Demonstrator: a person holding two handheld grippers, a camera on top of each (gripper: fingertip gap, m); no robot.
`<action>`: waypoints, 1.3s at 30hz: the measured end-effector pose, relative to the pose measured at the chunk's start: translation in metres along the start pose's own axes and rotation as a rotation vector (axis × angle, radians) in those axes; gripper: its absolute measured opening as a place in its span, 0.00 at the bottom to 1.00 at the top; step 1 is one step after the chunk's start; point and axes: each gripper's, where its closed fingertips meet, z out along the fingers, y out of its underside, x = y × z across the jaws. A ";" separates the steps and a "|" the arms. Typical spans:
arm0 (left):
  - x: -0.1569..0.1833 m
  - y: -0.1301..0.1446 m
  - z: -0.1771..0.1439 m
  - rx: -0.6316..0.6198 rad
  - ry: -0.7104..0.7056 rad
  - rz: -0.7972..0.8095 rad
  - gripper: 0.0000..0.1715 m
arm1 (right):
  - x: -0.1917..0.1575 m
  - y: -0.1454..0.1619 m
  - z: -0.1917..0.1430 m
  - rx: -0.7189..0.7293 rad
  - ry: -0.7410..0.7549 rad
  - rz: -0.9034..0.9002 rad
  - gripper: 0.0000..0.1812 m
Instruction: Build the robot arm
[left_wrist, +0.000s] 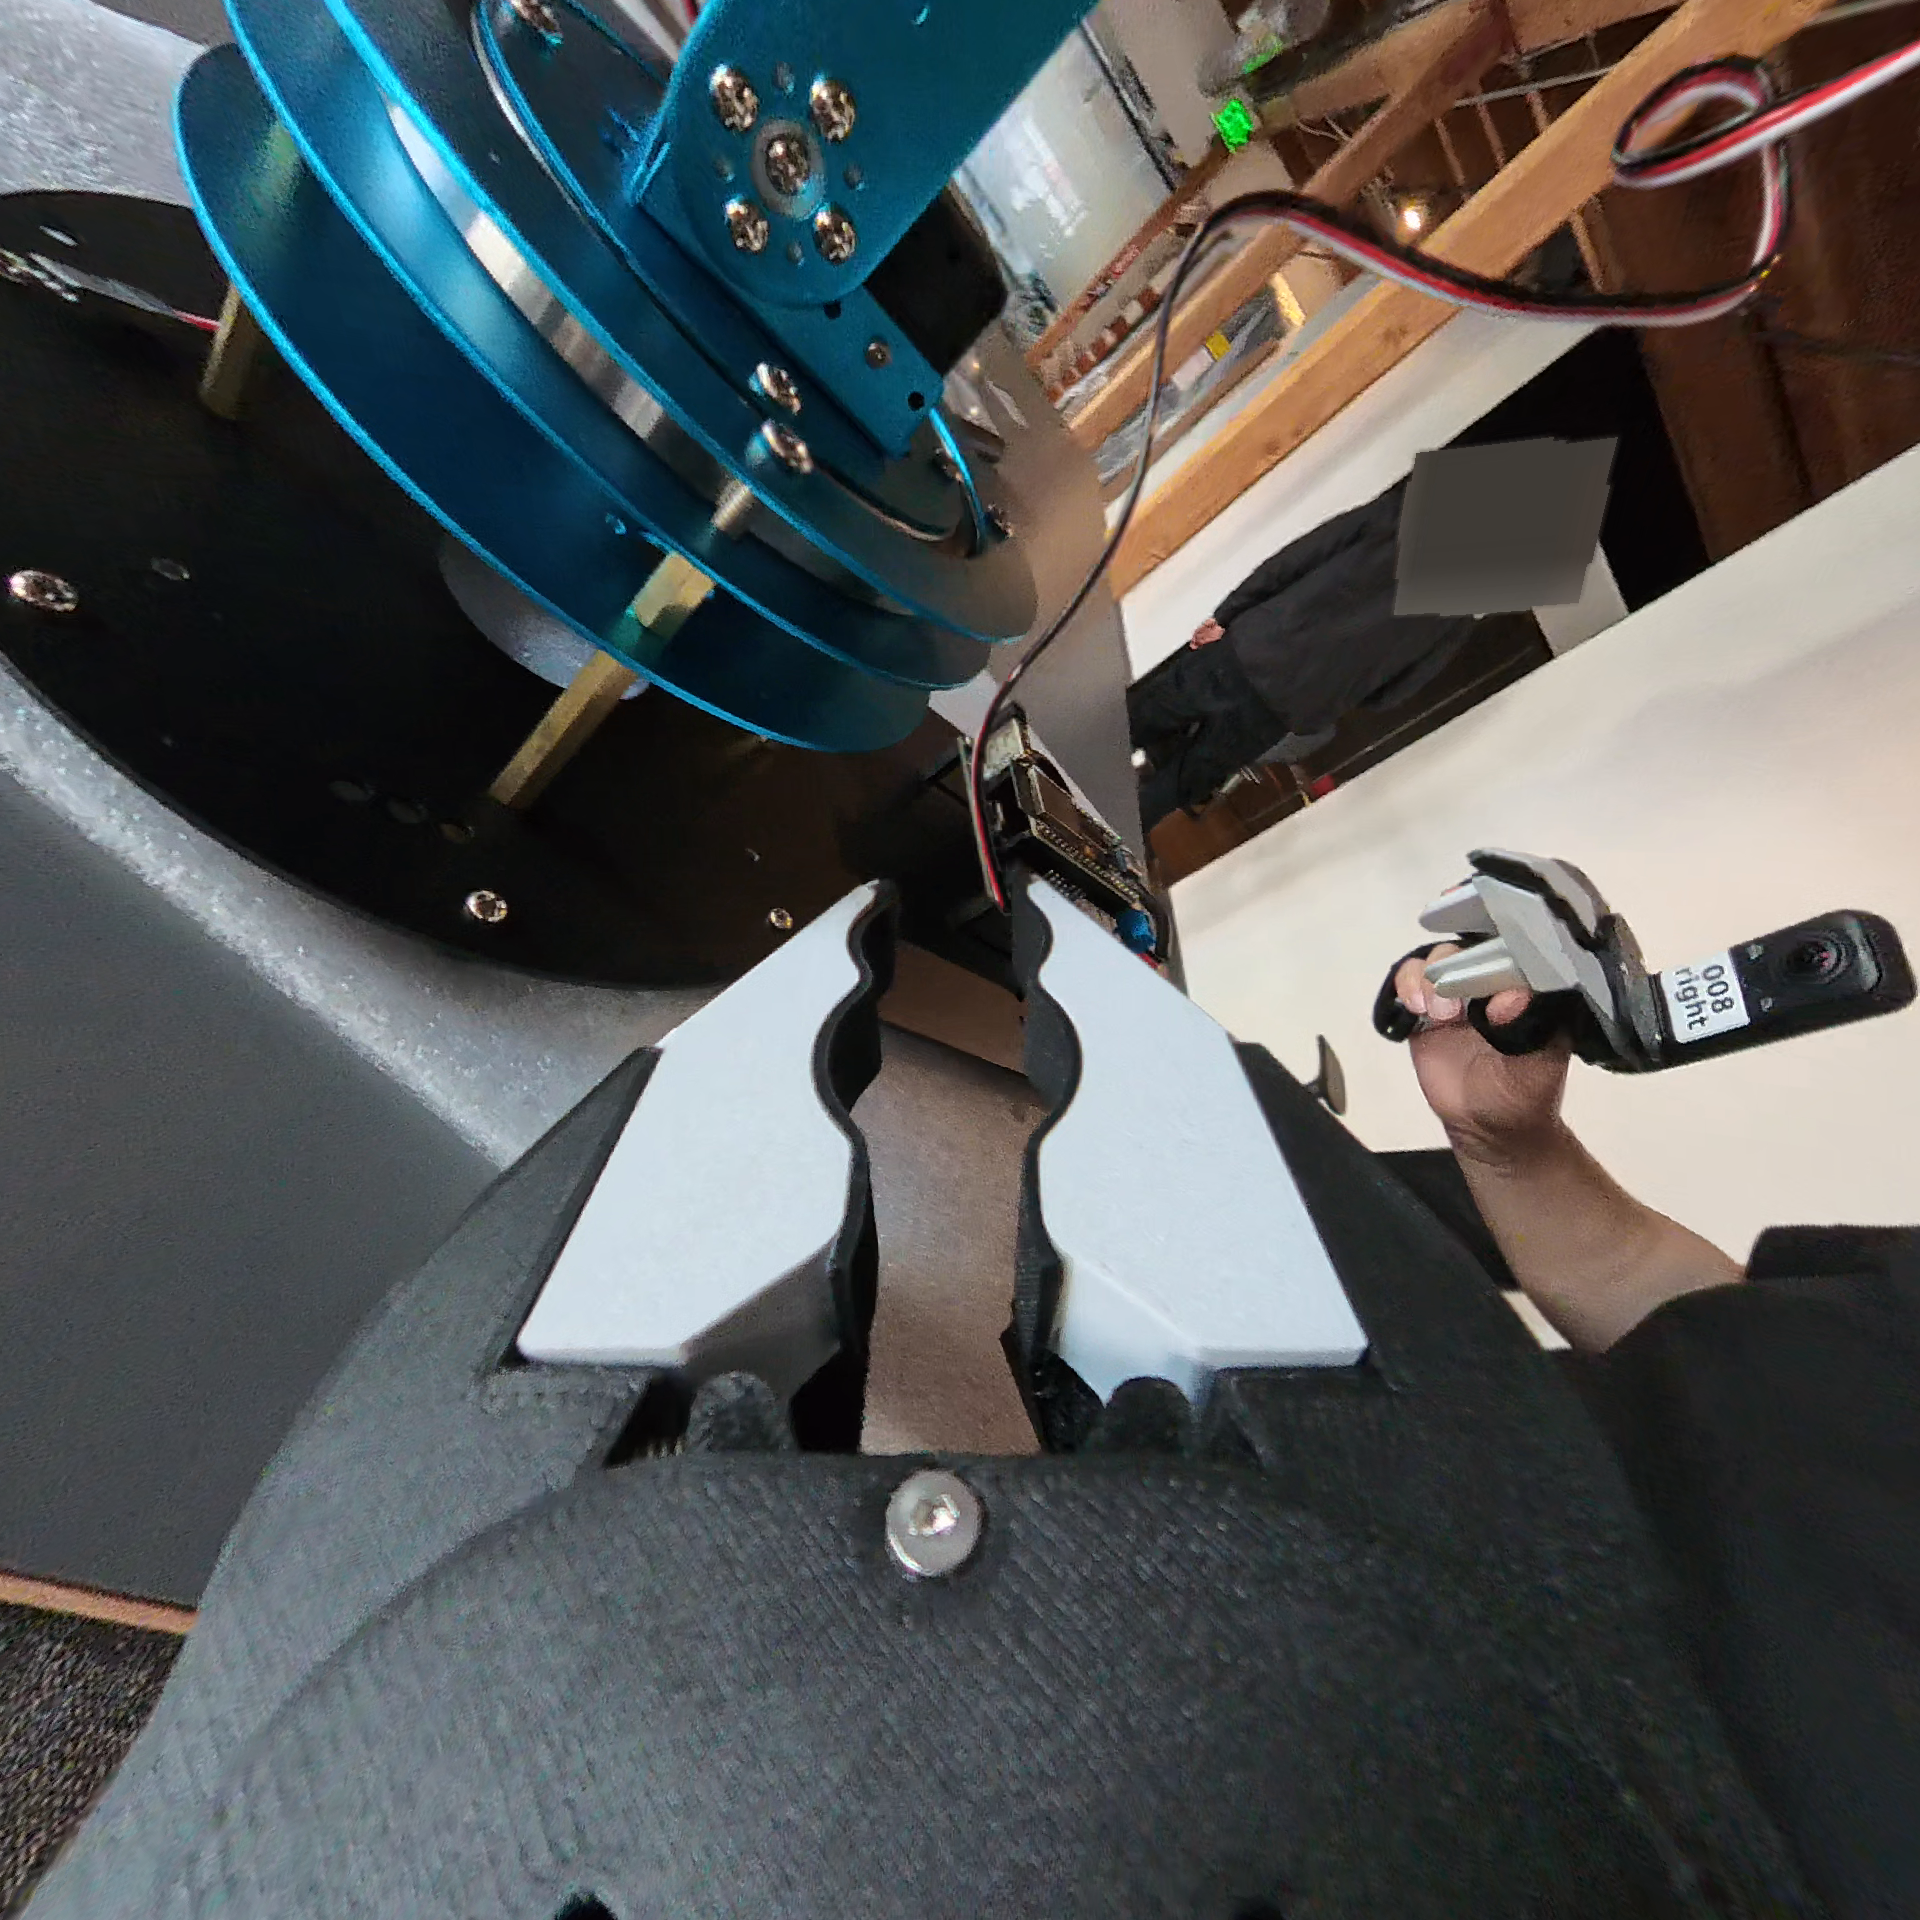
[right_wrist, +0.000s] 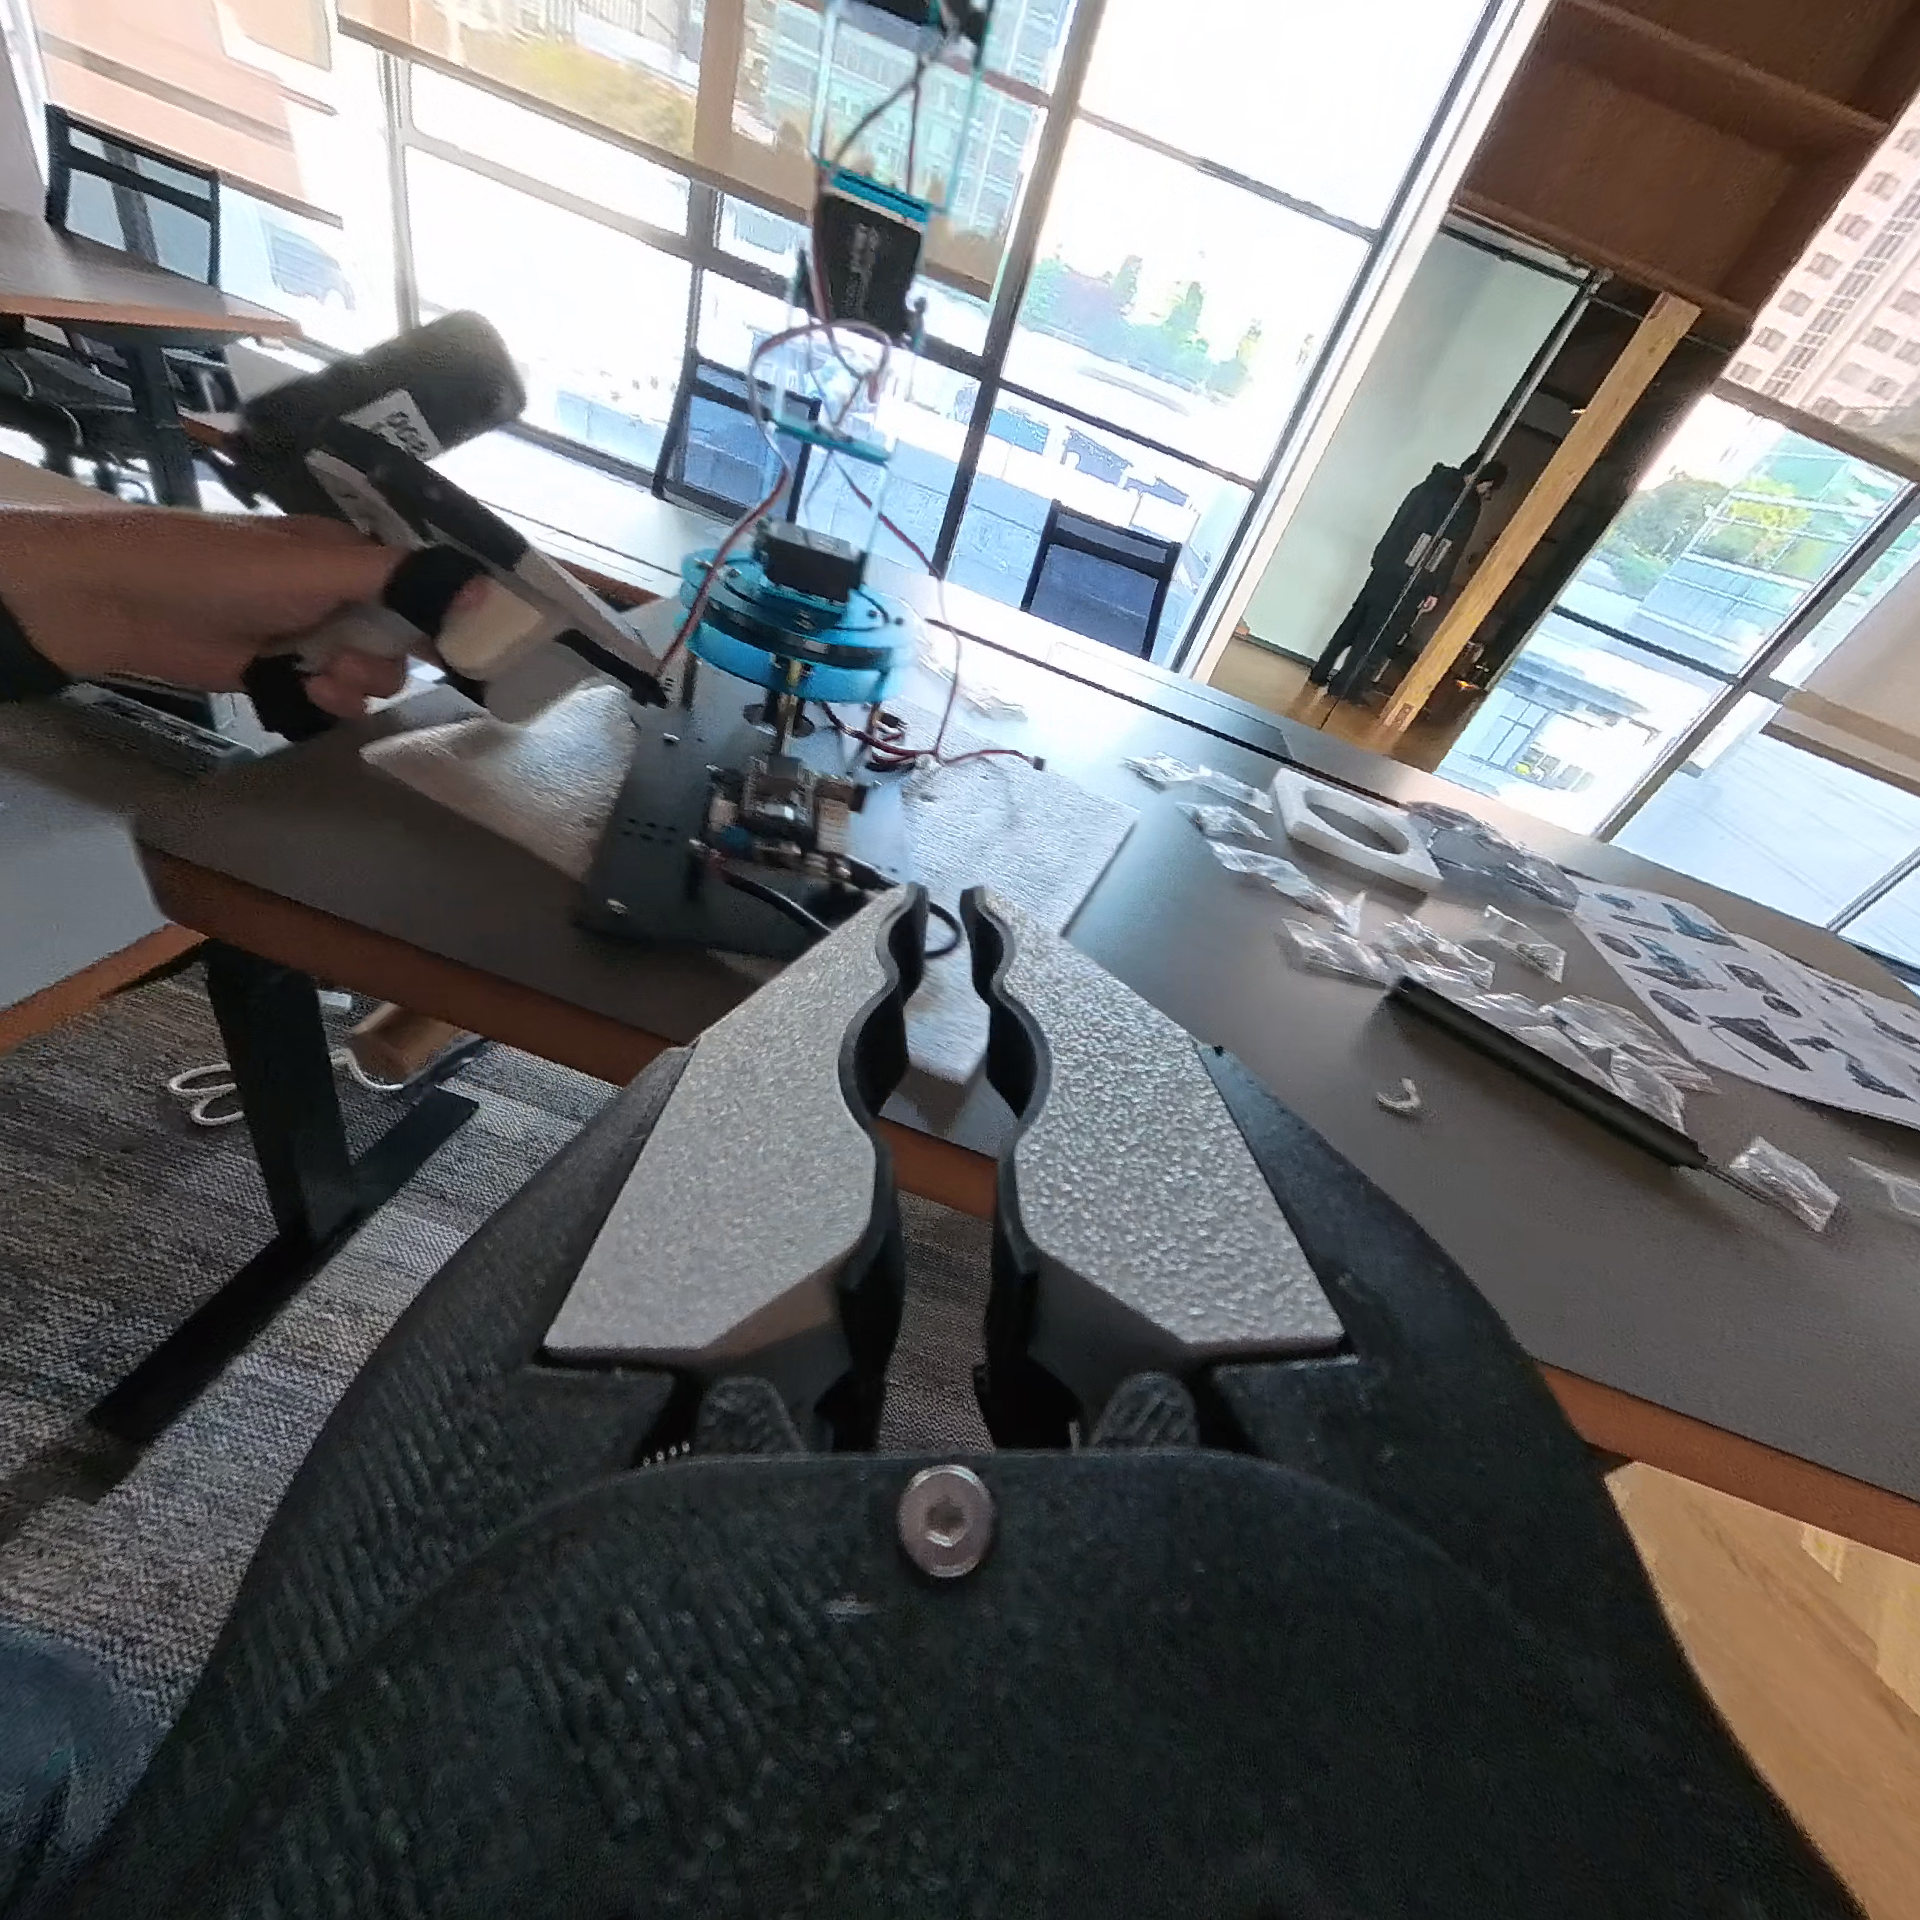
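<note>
A small robot-arm kit with blue round discs (left_wrist: 582, 447) stands on a black base plate (left_wrist: 260, 727). My left gripper (left_wrist: 954, 906) is slightly open and empty. Its tips are close to a small circuit board (left_wrist: 1060, 831) and a black-red-white wire (left_wrist: 1091, 561) at the plate's edge. In the right wrist view the kit (right_wrist: 795, 623) stands on the dark table (right_wrist: 1299, 1039), and the left gripper (right_wrist: 655, 686) touches down beside it, held by a hand. My right gripper (right_wrist: 943, 906) is nearly shut and empty, held off the table's front edge. It also shows in the left wrist view (left_wrist: 1507, 935).
Several small clear bags of parts (right_wrist: 1455, 956), a white foam frame (right_wrist: 1351, 831), a printed sheet (right_wrist: 1766, 997) and a black rod (right_wrist: 1538, 1070) lie on the right of the table. A person (right_wrist: 1403, 582) stands in a doorway far behind. Grey foam (right_wrist: 499, 769) lies under the plate. Tip to tip, the grippers are about 25 cm apart.
</note>
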 end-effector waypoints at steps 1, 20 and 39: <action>-0.001 0.000 0.001 0.004 -0.020 -0.005 0.12 | 0.010 0.006 -0.001 -0.014 -0.002 -0.003 0.04; -0.015 -0.008 -0.048 0.444 -0.282 -0.304 0.24 | 0.251 0.096 -0.095 0.058 -0.275 0.014 0.05; 0.076 0.093 -0.111 1.193 -0.594 -0.216 0.27 | 0.405 0.152 0.024 0.098 -0.413 -0.045 0.06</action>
